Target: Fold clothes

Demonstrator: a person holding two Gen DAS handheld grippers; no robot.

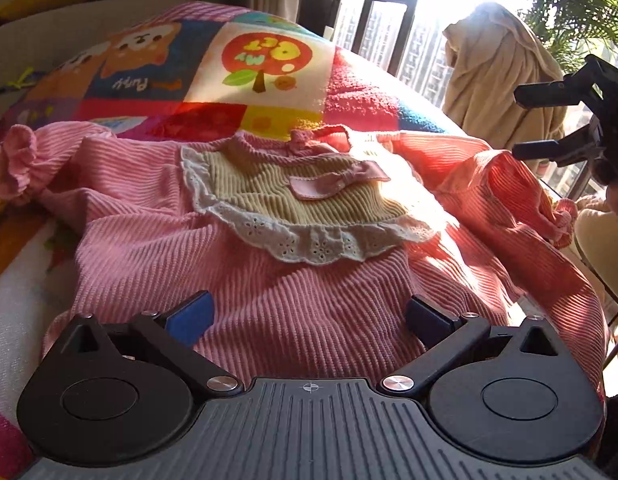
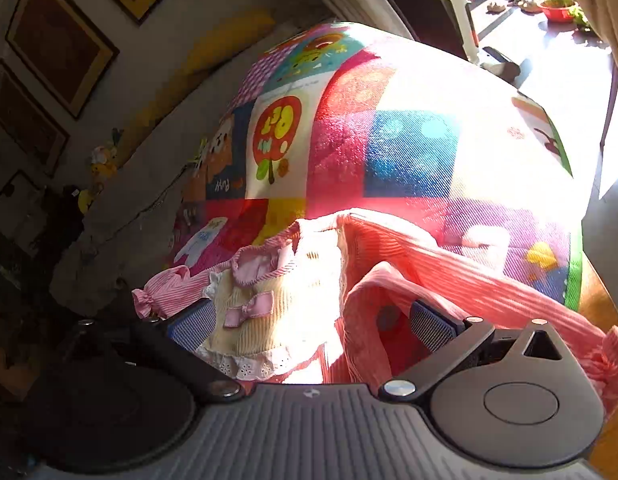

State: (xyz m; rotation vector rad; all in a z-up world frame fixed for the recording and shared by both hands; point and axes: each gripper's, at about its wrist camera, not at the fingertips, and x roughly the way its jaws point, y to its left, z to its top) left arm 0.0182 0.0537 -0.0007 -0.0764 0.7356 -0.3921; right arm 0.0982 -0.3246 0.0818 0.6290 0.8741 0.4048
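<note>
Pink ribbed dress (image 1: 269, 300) with lace-edged beige bib (image 1: 293, 208) lies flat mid-frame on fleecy patchwork blanket (image 1: 229, 72). Left tool (image 1: 309, 316) released above hem; right tool (image 2: 309, 324) spread wide, gripping nothing.

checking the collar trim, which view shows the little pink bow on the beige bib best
Left wrist view: the small pink fabric bow lies flat, evenly lit and unobstructed on the beige ribbed bib. Right wrist view shows it smaller, tilted, beside sun glare.

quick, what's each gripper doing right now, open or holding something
Left gripper: open, holding nothing, poised over the pink dress.
Right gripper: open, holding nothing, by the dress's folded sleeve.
</note>
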